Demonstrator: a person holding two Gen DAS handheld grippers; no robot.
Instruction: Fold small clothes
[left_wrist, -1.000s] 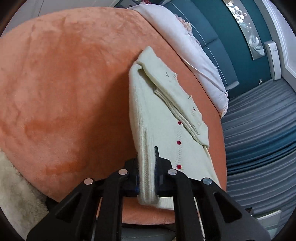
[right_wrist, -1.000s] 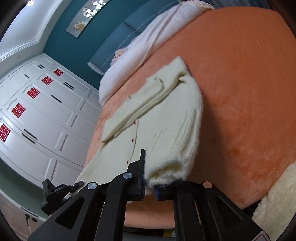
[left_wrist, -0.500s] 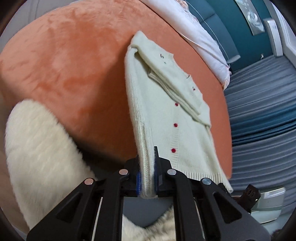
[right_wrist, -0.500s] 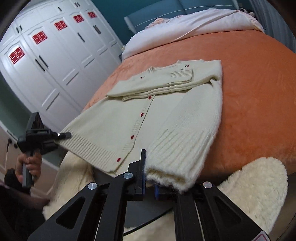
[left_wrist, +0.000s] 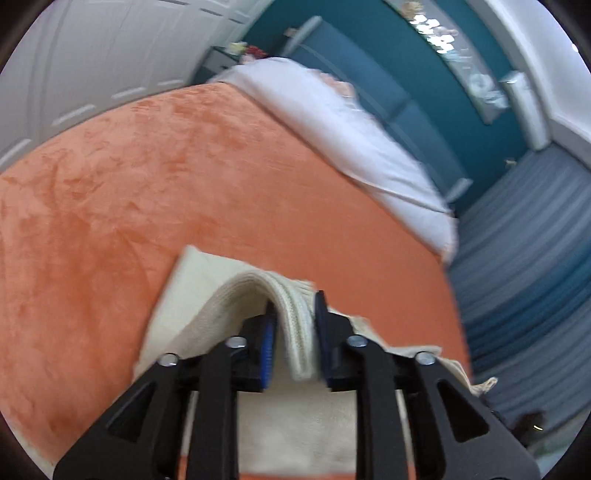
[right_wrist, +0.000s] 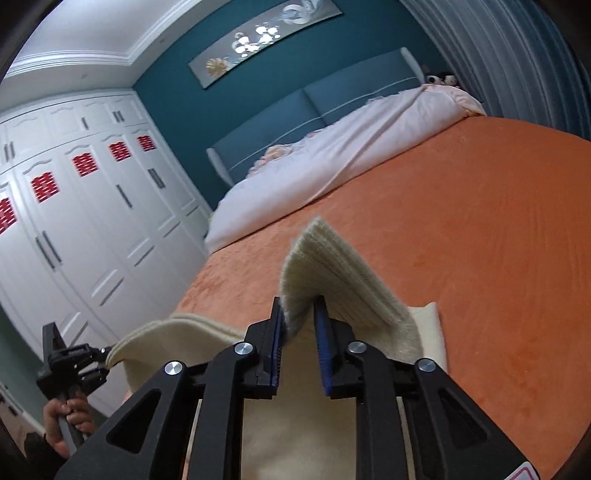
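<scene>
A cream knitted cardigan (left_wrist: 207, 302) lies near the front edge of the orange bed cover (left_wrist: 147, 184), its hem folded up over the body. My left gripper (left_wrist: 293, 332) has parted jaws, with a ribbed fold of the cardigan lying loosely between them. My right gripper (right_wrist: 298, 332) also has parted jaws, and the cardigan's fuzzy ribbed edge (right_wrist: 332, 269) stands up between them, touching the left pad. The left gripper also shows in the right wrist view (right_wrist: 107, 354), at the cardigan's other corner, held by a hand.
A pale pink duvet (right_wrist: 351, 147) lies across the head of the bed against the teal headboard (right_wrist: 332, 92). White wardrobe doors (right_wrist: 74, 221) stand to the left of the bed. Grey curtains (left_wrist: 535, 258) hang on the other side.
Both grippers carried the cardigan's lower edge up and forward over its body, folding it. Both jaws have opened from their tight grip on the fabric.
</scene>
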